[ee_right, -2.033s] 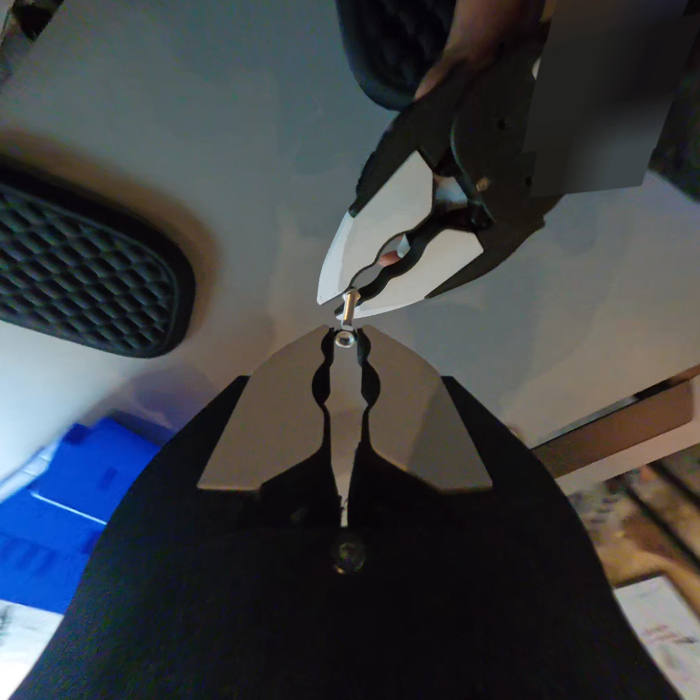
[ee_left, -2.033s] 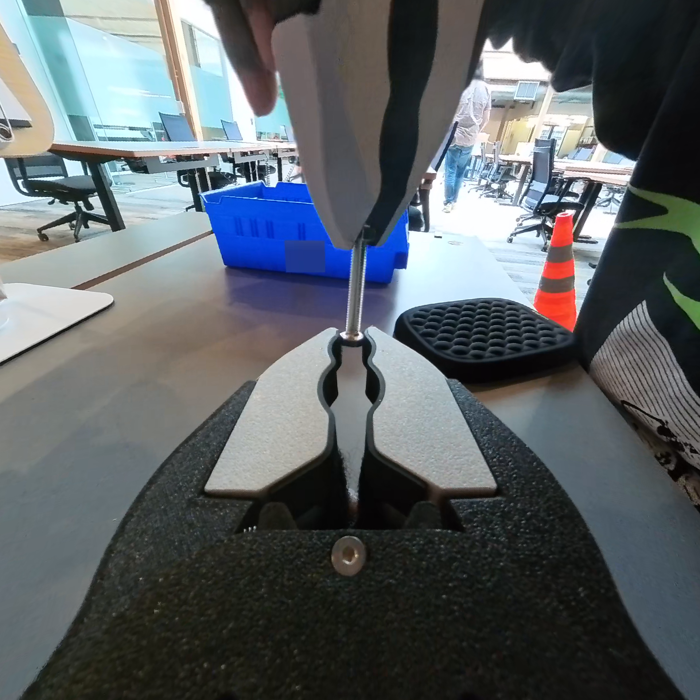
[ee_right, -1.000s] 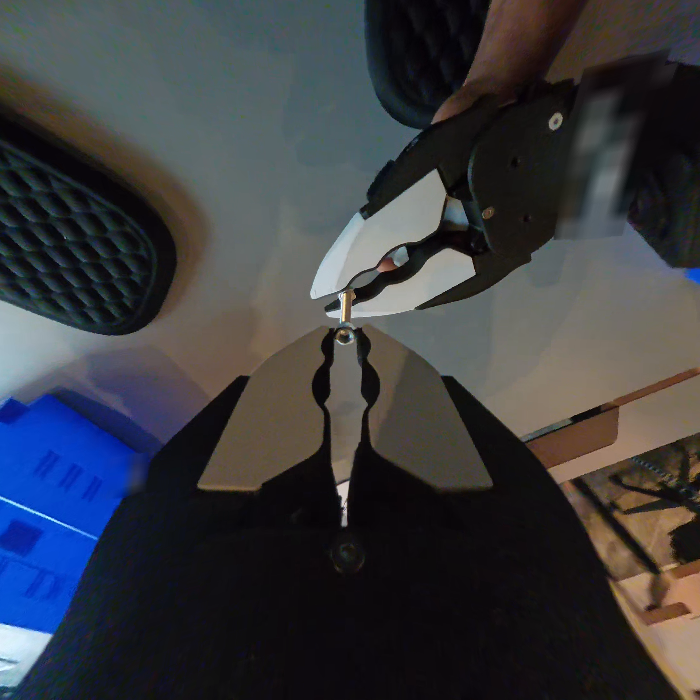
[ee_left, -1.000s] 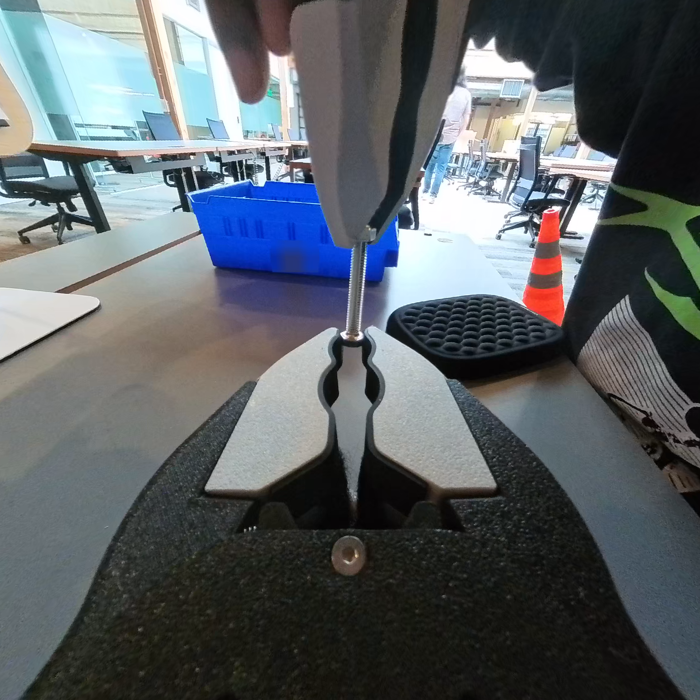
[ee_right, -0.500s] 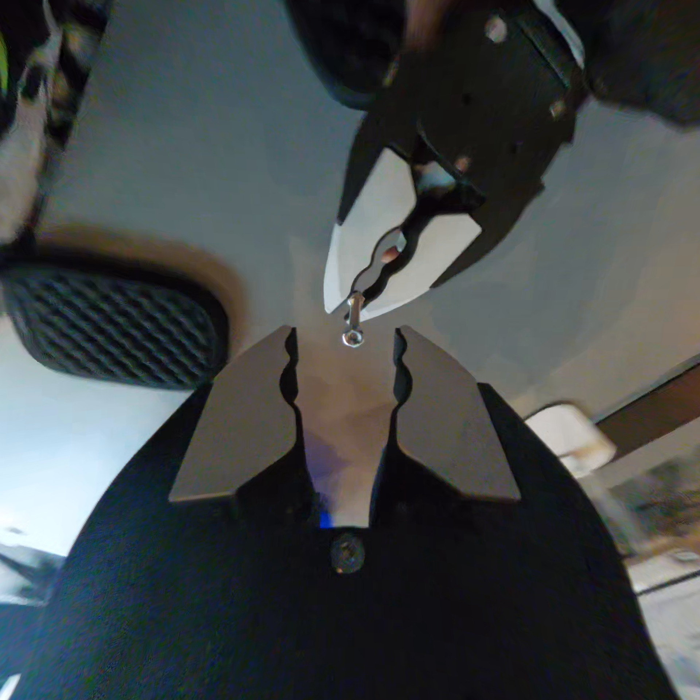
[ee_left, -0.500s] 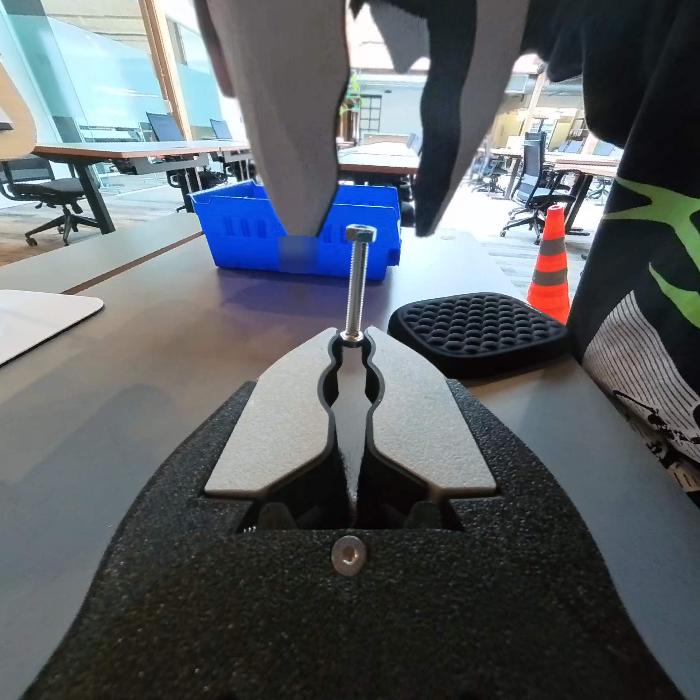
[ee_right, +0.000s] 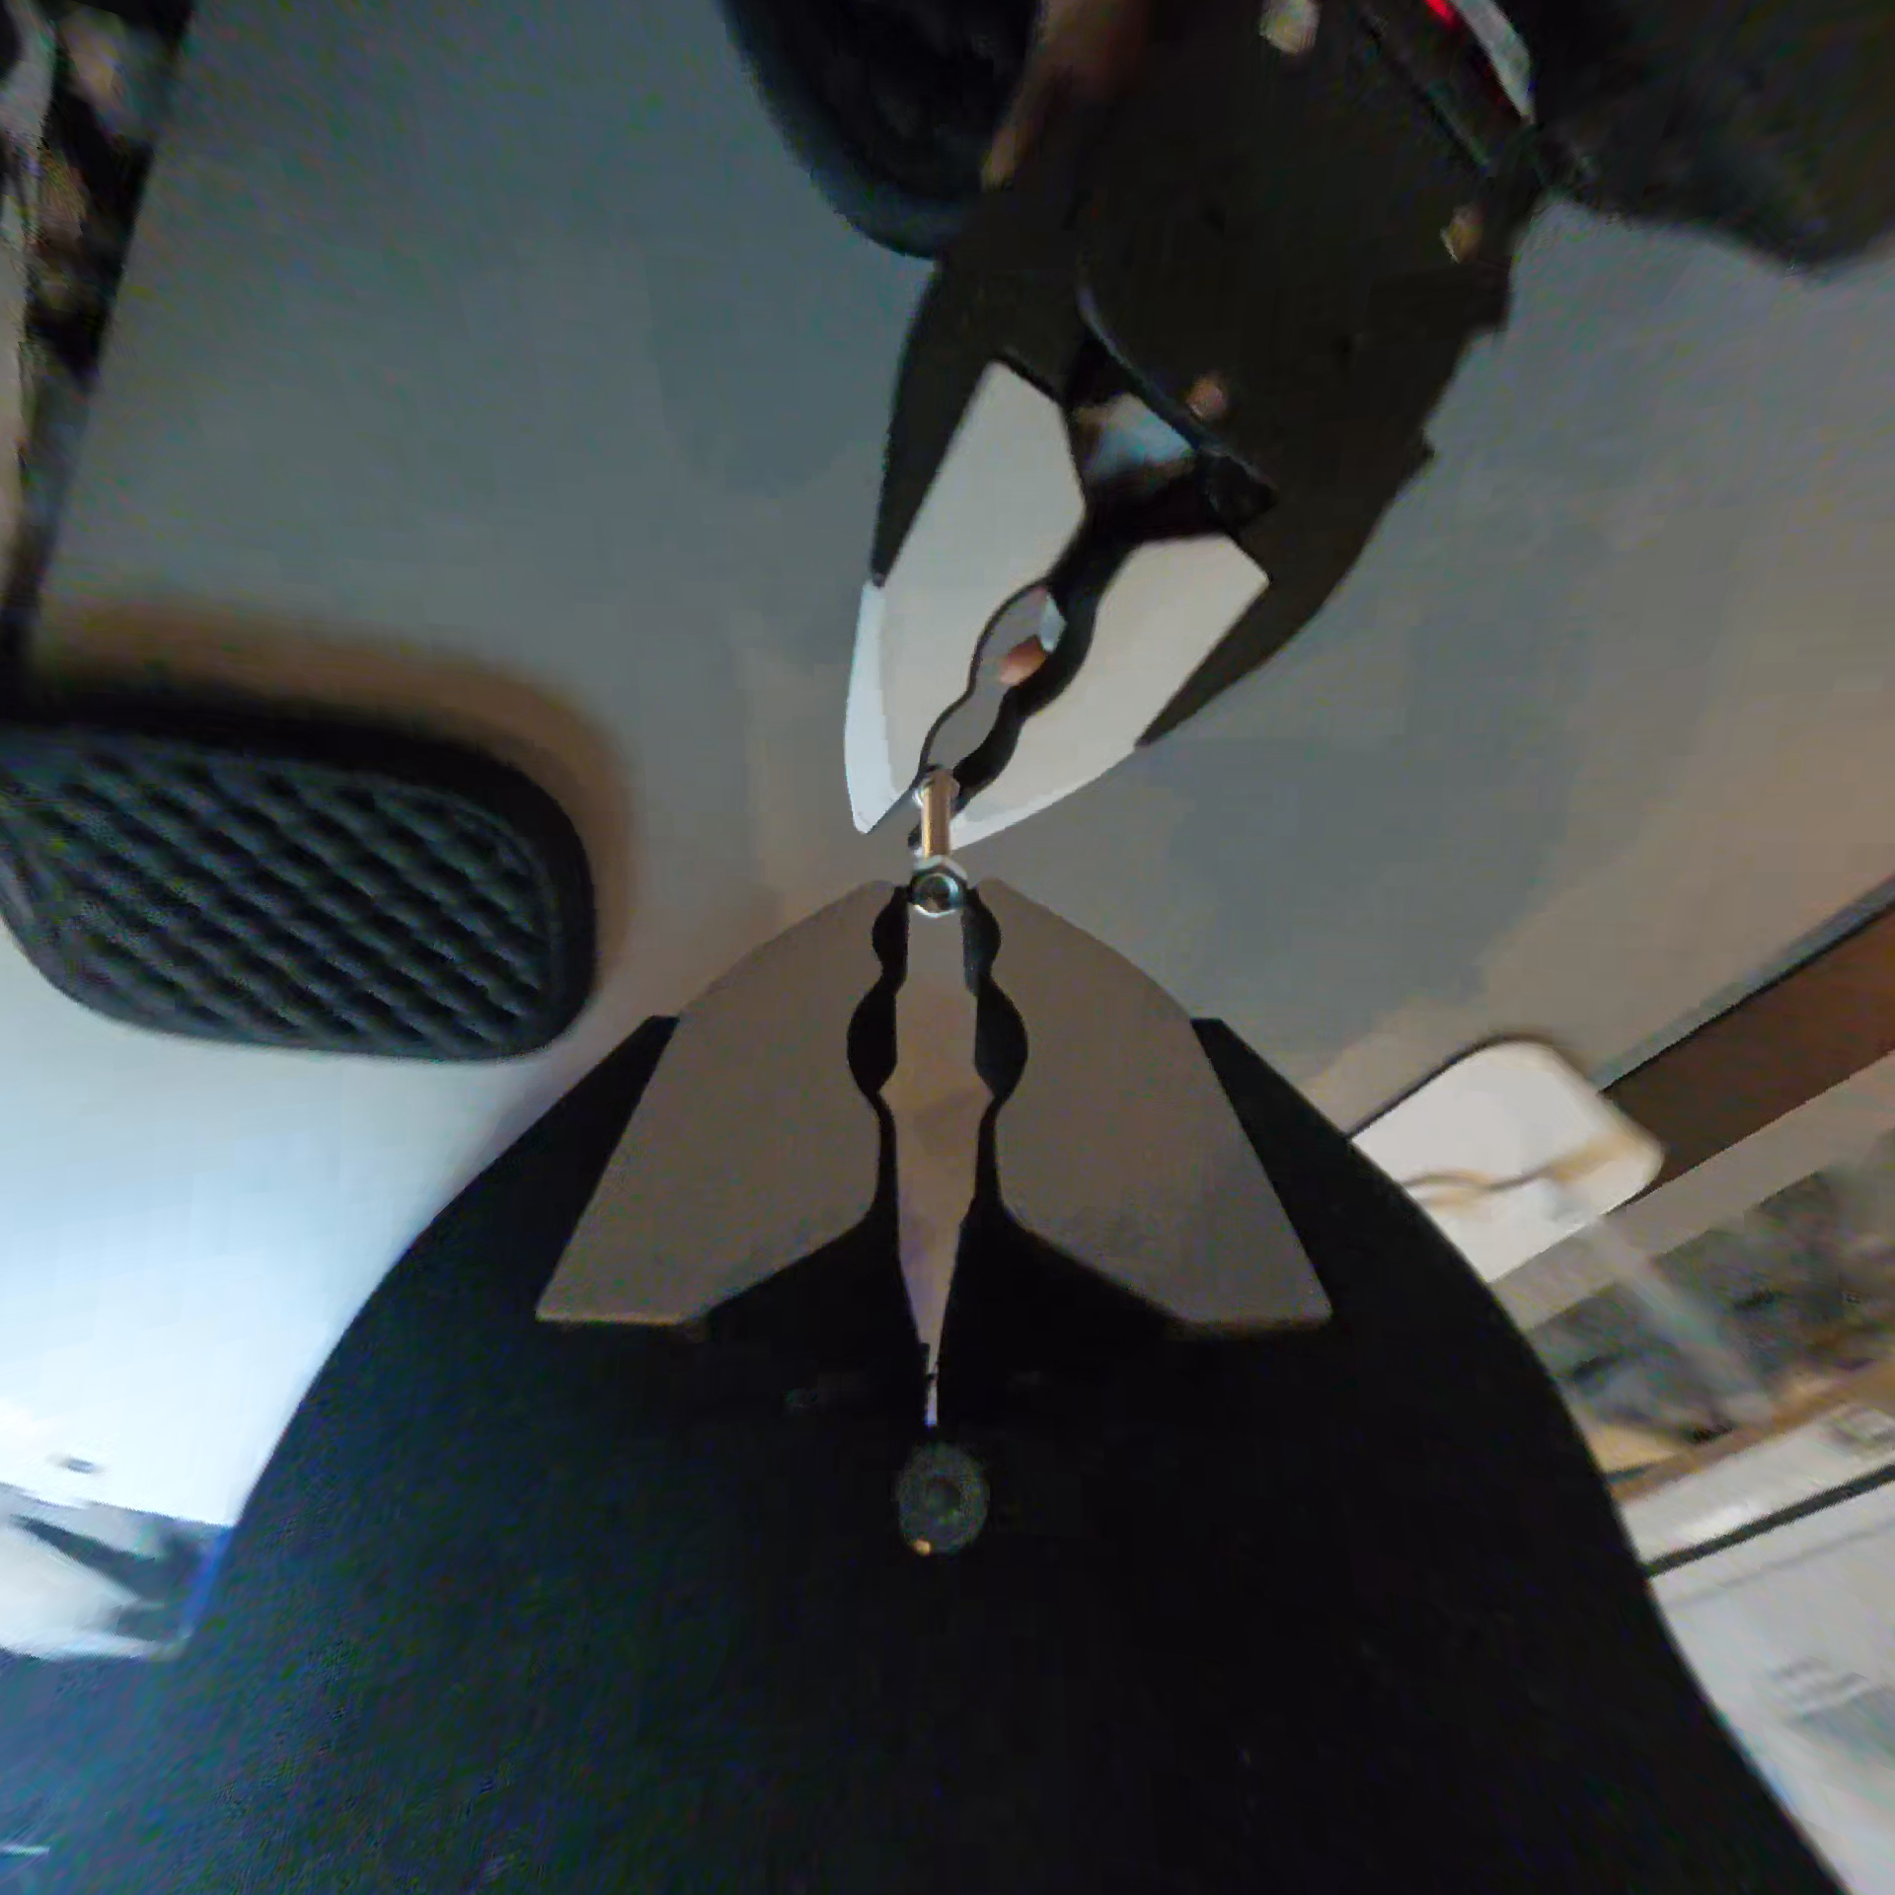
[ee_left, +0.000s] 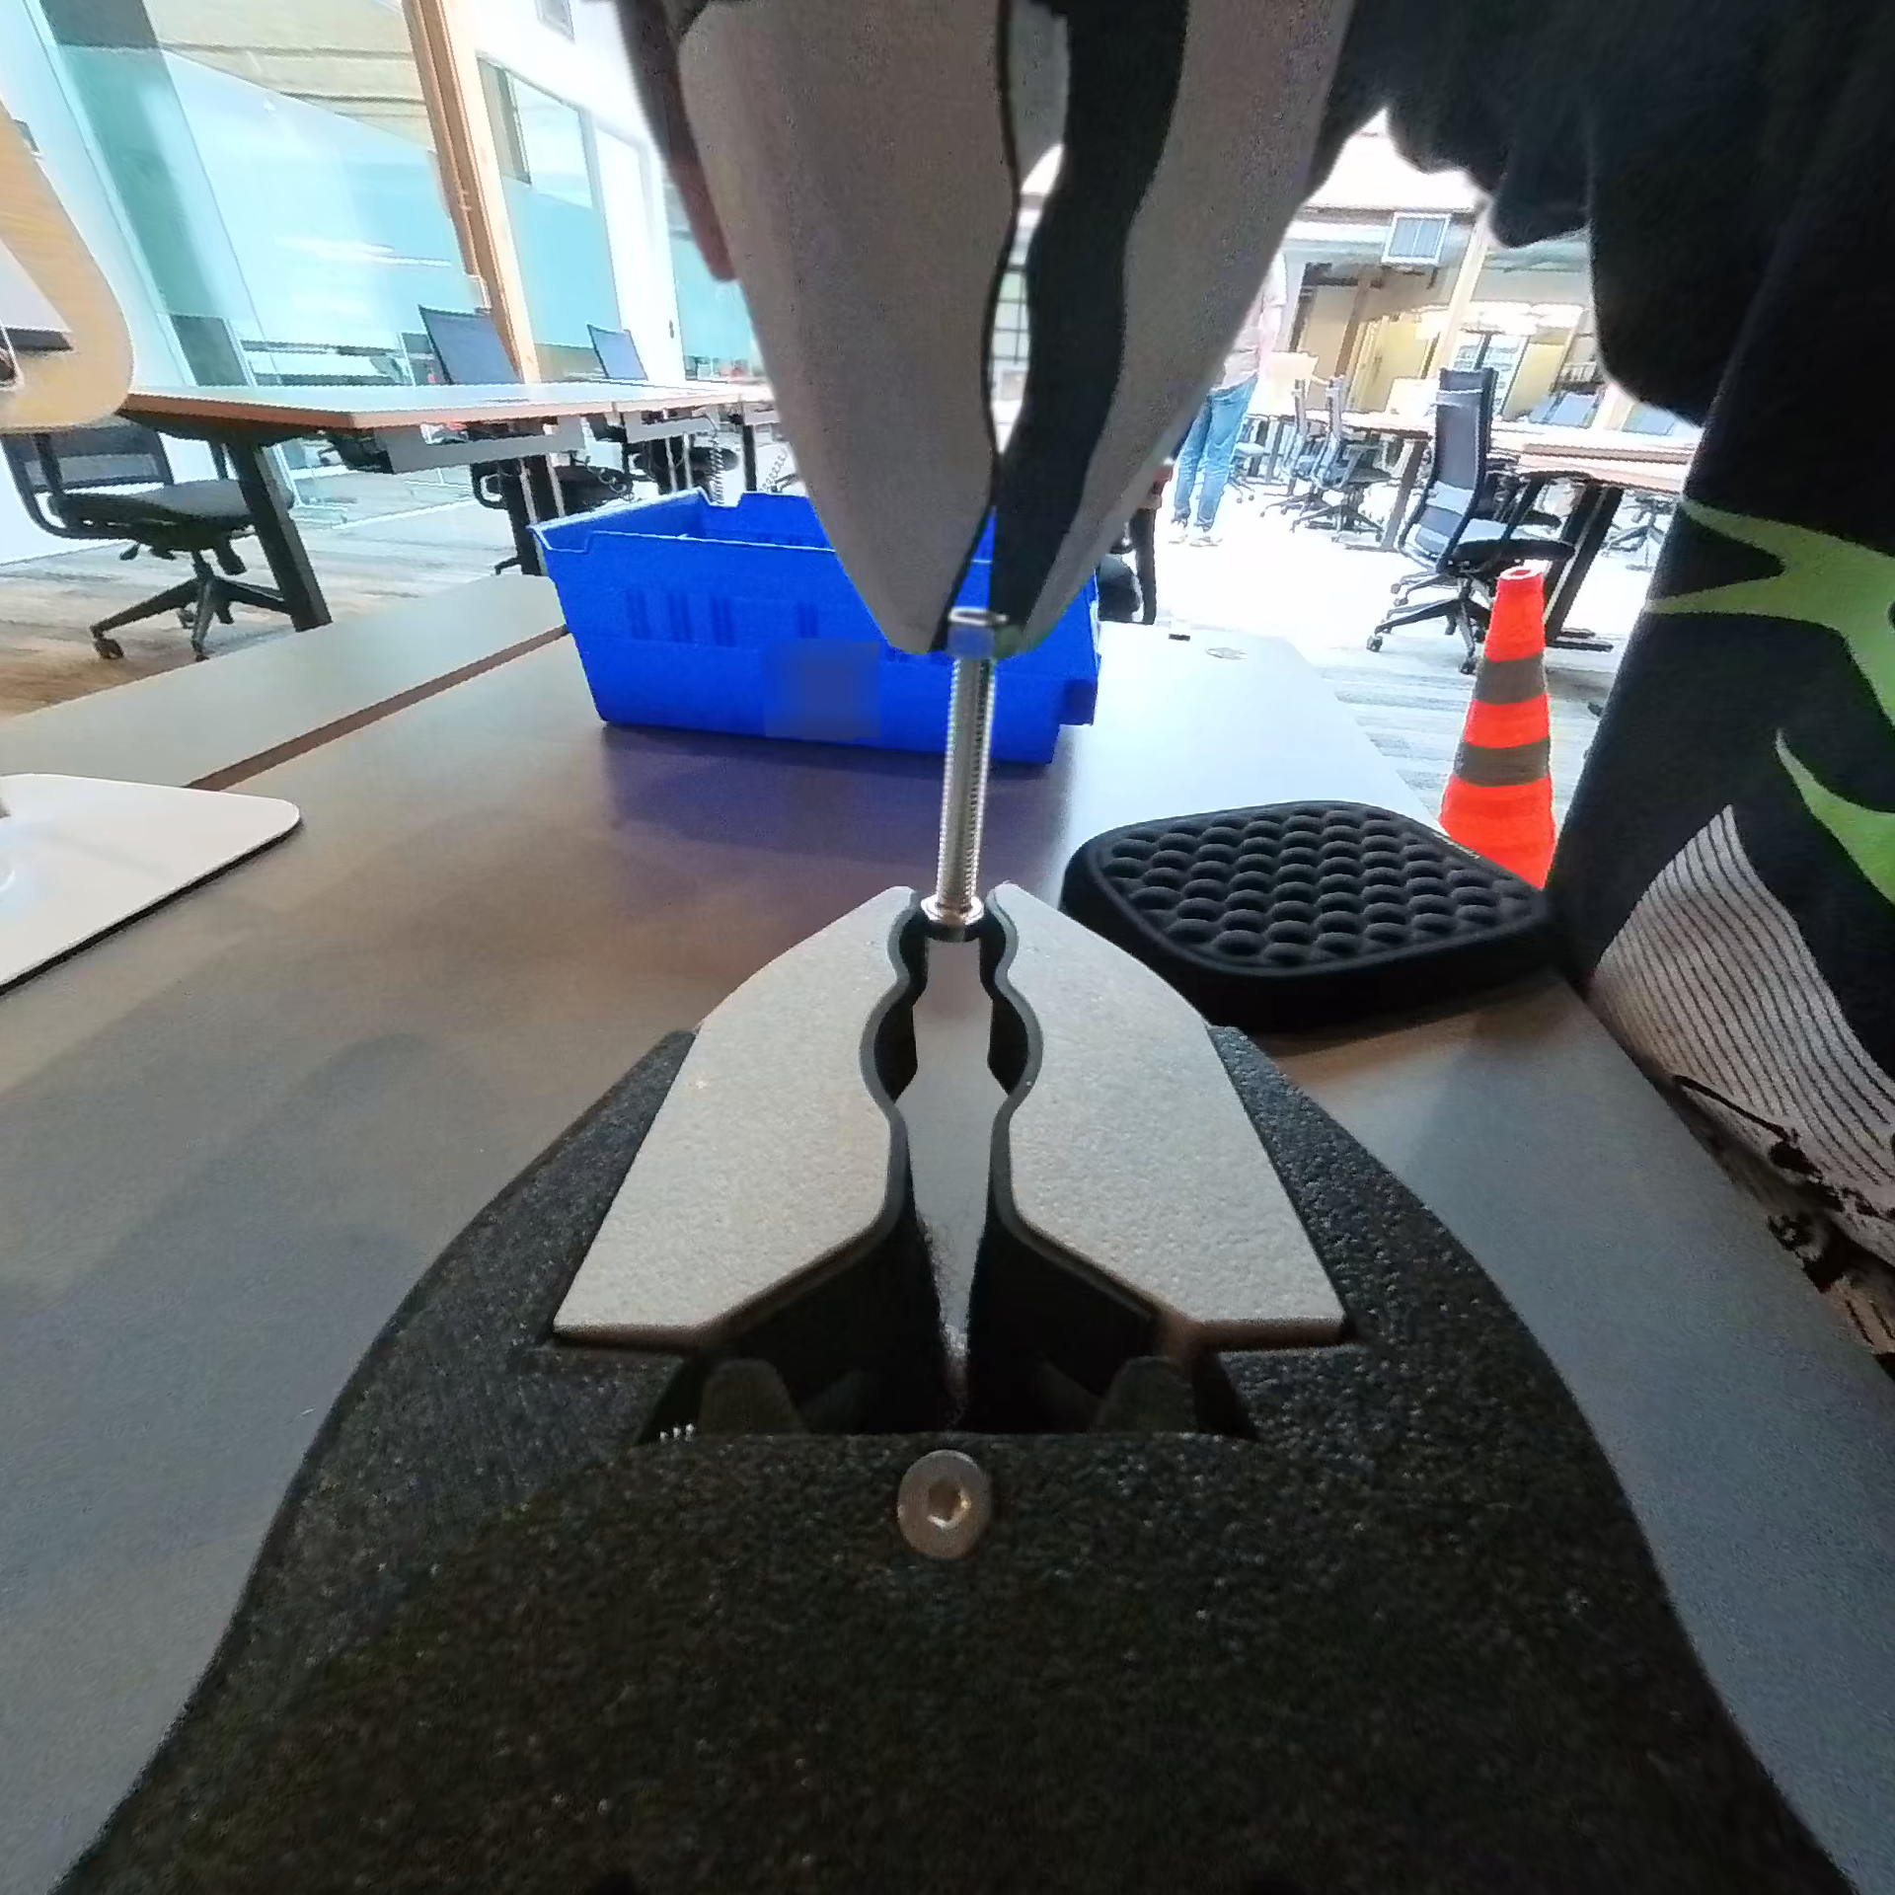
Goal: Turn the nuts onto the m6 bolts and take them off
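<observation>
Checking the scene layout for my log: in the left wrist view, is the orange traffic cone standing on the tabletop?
No: the orange traffic cone stands on the floor beyond the grey table edge, behind the black honeycomb pad.

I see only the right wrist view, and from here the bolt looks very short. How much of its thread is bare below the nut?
Observer: Nearly all of it. In the left wrist view the bolt stands upright from the left hand-held gripper, with the nut at its top end.
Operator: What stands behind it on the table?
Observer: A blue bin, beyond the bolt.
</observation>
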